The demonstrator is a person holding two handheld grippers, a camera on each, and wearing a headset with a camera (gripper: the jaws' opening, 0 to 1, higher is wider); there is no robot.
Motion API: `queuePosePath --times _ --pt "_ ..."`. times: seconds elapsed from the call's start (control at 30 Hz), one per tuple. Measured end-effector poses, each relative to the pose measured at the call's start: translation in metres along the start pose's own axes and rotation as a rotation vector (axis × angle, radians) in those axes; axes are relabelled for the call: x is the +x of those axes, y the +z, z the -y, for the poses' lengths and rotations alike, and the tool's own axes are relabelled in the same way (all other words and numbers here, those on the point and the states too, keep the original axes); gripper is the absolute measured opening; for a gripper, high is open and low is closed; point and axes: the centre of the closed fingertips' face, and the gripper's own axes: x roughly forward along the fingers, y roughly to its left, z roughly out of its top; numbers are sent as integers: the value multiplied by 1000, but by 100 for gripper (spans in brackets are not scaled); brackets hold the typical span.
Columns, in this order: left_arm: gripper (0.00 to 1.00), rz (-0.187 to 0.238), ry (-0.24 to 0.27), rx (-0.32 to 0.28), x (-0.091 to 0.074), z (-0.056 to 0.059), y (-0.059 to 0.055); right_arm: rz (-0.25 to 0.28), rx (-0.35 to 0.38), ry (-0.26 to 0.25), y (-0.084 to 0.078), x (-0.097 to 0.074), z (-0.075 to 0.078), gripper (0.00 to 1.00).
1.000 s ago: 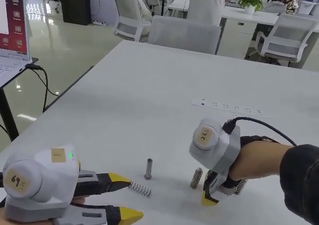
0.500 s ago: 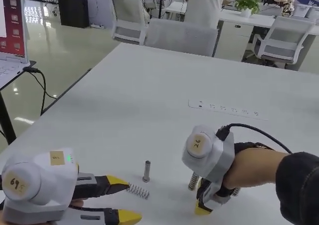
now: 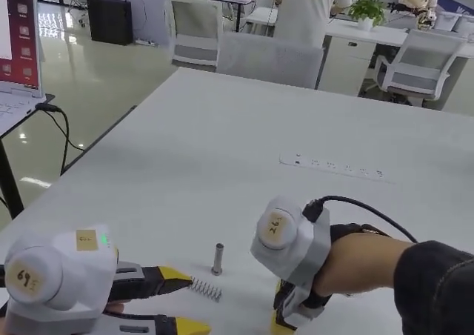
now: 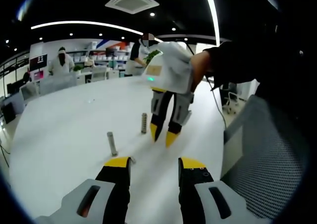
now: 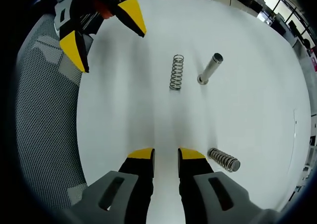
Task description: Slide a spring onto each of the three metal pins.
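Left hand-held gripper (image 3: 185, 300) is sitting low at the near-left corner of the white worktop (image 3: 222, 150), jaws pointing right. In the left gripper view I am seeing its two yellow-tipped jaws standing well apart, with nothing between them.

Loose spring (image 3: 205, 288) is lying flat on the worktop. One end is lying just beside the tip of the farther left jaw; I cannot tell whether they are touching. In the right gripper view the spring is lying clear of both left jaw tips.

Bare pin (image 3: 218, 259) is standing upright just beyond the loose spring, apart from it, with no spring on it.

Right hand-held gripper (image 3: 280, 319) is pointing down at the worktop to the right of the bare pin. A hand is wrapping its body and a black cable is running off behind it. In the right gripper view its jaws are standing parallel with only a narrow slit between them, gripping nothing. The tips are hanging close over the surface; I cannot tell about contact.

Sprung pin (image 5: 224, 159), already wearing a spring, is standing just beside the right jaw tip. In the left gripper view a sprung pin is showing close beside the right hand-held gripper's jaws.

Further back, a power strip (image 3: 333, 167) is sitting in the worktop. A laptop (image 3: 15, 53) is standing at far left, and office chairs (image 3: 270, 53) are lining the far edge.
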Motion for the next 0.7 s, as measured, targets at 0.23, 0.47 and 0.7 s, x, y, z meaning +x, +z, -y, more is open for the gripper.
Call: queuePosePath --times 0.23,0.47,0.7 --pt "32 0 -1 0 0 0 0 19 -22 -2 17 0 -1 16" --pt "32 2 0 -2 0 0 0 36 -49 -12 36 -1 5 16" --pt "32 5 2 -4 0 -1 1 54 -72 -25 55 1 10 16"
